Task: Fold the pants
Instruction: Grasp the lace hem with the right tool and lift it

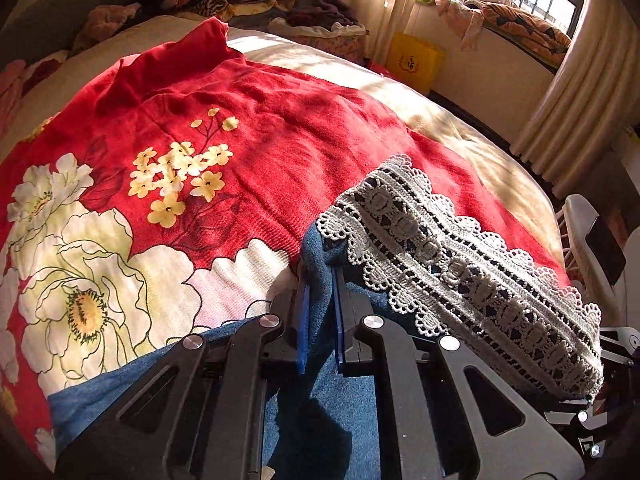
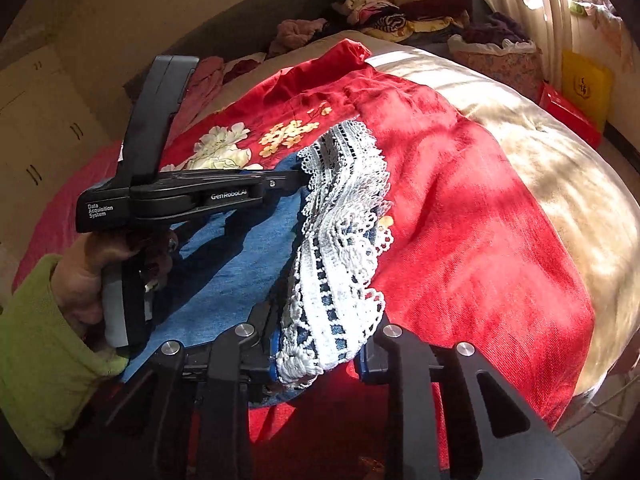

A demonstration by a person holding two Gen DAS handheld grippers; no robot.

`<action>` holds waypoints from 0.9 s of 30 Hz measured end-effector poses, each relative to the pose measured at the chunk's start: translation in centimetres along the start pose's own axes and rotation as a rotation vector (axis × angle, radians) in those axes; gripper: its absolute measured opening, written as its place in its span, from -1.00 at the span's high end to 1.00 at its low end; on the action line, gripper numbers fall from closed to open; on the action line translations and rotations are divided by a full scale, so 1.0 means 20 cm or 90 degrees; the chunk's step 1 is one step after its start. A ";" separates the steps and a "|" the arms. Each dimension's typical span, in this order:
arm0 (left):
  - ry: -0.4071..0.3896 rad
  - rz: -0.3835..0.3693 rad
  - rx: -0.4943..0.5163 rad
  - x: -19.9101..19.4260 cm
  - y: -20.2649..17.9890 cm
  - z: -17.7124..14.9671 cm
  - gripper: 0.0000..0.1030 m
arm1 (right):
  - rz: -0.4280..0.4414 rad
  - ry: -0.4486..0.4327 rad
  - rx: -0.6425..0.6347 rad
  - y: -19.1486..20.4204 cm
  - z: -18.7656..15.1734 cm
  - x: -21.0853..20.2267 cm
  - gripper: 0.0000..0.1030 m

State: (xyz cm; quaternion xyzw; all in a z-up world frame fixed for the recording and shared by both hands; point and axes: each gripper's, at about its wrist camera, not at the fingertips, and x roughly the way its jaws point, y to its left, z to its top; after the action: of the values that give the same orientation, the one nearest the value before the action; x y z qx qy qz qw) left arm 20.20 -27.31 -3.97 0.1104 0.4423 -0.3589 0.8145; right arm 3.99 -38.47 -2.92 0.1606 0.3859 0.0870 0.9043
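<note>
Left wrist view: left gripper [image 1: 319, 304] pinching a ridge of blue denim pants [image 1: 320, 412] near the lace-trimmed hem [image 1: 460, 264], raised over the red floral bedspread [image 1: 168, 184]; right gripper barely visible at the right edge. Judged mid-fold: hem end lifted, ready to carry across to the far end, keeping both corners level. Right wrist view: right gripper [image 2: 318, 354] around the lace hem [image 2: 340, 248], blue pads set apart, true clamping impossible to tell; pants [image 2: 224, 264] draped leftward on the bed. Shown only here: left hand [image 2: 92, 268] in green sleeve [image 2: 36, 360], clothes pile [image 2: 400, 0] at the far side.
</note>
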 end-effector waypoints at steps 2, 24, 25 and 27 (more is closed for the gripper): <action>-0.016 -0.007 -0.010 -0.05 0.02 0.00 0.93 | 0.007 -0.010 -0.020 0.07 0.02 -0.03 0.52; -0.158 0.028 -0.307 -0.80 0.75 -0.53 0.52 | 0.034 0.070 -0.356 1.08 -0.16 0.23 0.52; -0.165 0.034 -0.323 -0.84 0.80 -0.57 0.49 | 0.027 0.074 -0.378 1.12 -0.19 0.25 0.52; -0.179 0.033 -0.348 -0.91 0.85 -0.63 0.41 | 0.009 0.086 -0.423 1.19 -0.26 0.31 0.51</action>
State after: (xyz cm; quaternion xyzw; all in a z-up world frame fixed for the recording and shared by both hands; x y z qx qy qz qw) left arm 17.36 0.08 0.95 -0.1522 0.4026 -0.2171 0.8761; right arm 3.71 -13.39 -1.93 -0.1462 0.3943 0.2247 0.8790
